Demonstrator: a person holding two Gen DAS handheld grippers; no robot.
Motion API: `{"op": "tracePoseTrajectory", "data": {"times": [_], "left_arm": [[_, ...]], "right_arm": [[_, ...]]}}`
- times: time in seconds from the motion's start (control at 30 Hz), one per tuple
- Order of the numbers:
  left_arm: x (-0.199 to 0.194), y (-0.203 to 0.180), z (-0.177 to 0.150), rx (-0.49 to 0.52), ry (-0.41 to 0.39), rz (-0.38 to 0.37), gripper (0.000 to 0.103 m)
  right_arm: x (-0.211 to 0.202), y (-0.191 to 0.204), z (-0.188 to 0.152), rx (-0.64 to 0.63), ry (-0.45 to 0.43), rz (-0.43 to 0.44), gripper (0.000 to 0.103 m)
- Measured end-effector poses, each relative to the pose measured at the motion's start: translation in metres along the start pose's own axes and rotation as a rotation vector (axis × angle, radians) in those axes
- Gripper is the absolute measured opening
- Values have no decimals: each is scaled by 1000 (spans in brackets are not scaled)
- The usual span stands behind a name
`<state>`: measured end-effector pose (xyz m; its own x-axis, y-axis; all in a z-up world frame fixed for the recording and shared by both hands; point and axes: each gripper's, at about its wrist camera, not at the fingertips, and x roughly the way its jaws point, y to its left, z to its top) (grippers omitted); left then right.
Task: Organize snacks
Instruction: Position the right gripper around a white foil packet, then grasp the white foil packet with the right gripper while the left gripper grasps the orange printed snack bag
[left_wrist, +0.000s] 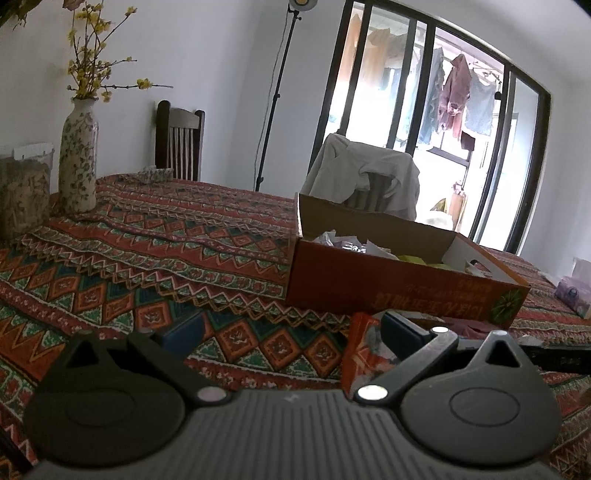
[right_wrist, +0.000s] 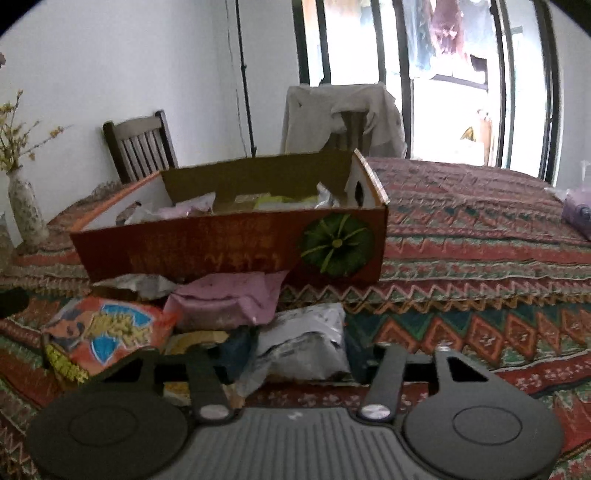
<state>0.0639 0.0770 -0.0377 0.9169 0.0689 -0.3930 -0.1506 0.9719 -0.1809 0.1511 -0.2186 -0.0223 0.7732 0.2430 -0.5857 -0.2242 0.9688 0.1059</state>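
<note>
Your right tool (right_wrist: 291, 354) sits low over the heap of snack packets on the patterned table (right_wrist: 480, 229), its fingers (right_wrist: 386, 363) closed in around a silver-white packet (right_wrist: 303, 343) that lies between them; whether the pads actually press on it you cannot tell from this view; just beside that packet, on the side toward the vase, lies an orange packet (right_wrist: 107, 332) with a cartoon figure, and behind both a crumpled pink packet (right_wrist: 229, 299) rests against the front wall of the cardboard box (right_wrist: 207, 251); the box is orange with a green pumpkin printed near one end, stands open-topped in the middle of the table, and already holds several pale, pink and yellow-green packets; your left tool (left_wrist: 291, 328) hovers over the tablecloth with its fingers (left_wrist: 402, 328) spread wide and nothing between them; in its view the box (left_wrist: 388, 288) stands just ahead and to the right, and an orange packet (left_wrist: 364, 350) lies on the cloth beside one finger; toward the far left corner of the table a flowered vase (left_wrist: 78, 155) with yellow-blossomed twigs stands upright next to a clear jar (left_wrist: 22, 192); a purple pouch (left_wrist: 572, 291) lies near the right edge; two chairs stand at the far edge, one dark and bare (left_wrist: 180, 144), the other (left_wrist: 365, 177) draped with a pale cloth.
</note>
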Motion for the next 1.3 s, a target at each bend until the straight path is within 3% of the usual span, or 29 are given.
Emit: {"op": "tracePoseTrajectory", "data": {"times": [0.13,0.27,0.4,0.5,0.67,0.73,0.9,0.97,1.03,1.07,1.23,1.3], "left_arm": [[2,-1,0,4,10,9,103],[-3,-10,-1,55,-11,10,103],[2,-24,6,49,70,-87,103],[16,-41,12,87,177,-159,103],[49,-57,4,122,310,-126,103],[57,-49,0,44,331,-155,103],[54,-53,-5,57,309,-152,103],[52,-52,-4,52,306,-160,97],[47,-52,-5,31,296,-201,76],[42,-52,-6,29,287,-196,73],[18,-56,-8,70,193,-178,39],[9,-53,-6,73,156,-175,32]], "right_arm": [[-15,-7,-4,-3,-47,-19,34],[-29,-16,-8,-4,-89,-37,31],[-40,-23,-8,9,-123,-48,31],[-41,-26,-9,23,-131,-44,31],[-44,-31,-12,40,-136,-31,31],[-45,-32,-13,45,-138,-29,31],[-45,-35,-14,56,-137,-24,31],[-46,-35,-14,58,-139,-21,30],[-48,-35,-15,58,-143,-19,30],[-49,-34,-15,57,-144,-18,30],[-51,-34,-15,53,-148,-15,29],[-53,-32,-15,49,-152,-8,27]]}}
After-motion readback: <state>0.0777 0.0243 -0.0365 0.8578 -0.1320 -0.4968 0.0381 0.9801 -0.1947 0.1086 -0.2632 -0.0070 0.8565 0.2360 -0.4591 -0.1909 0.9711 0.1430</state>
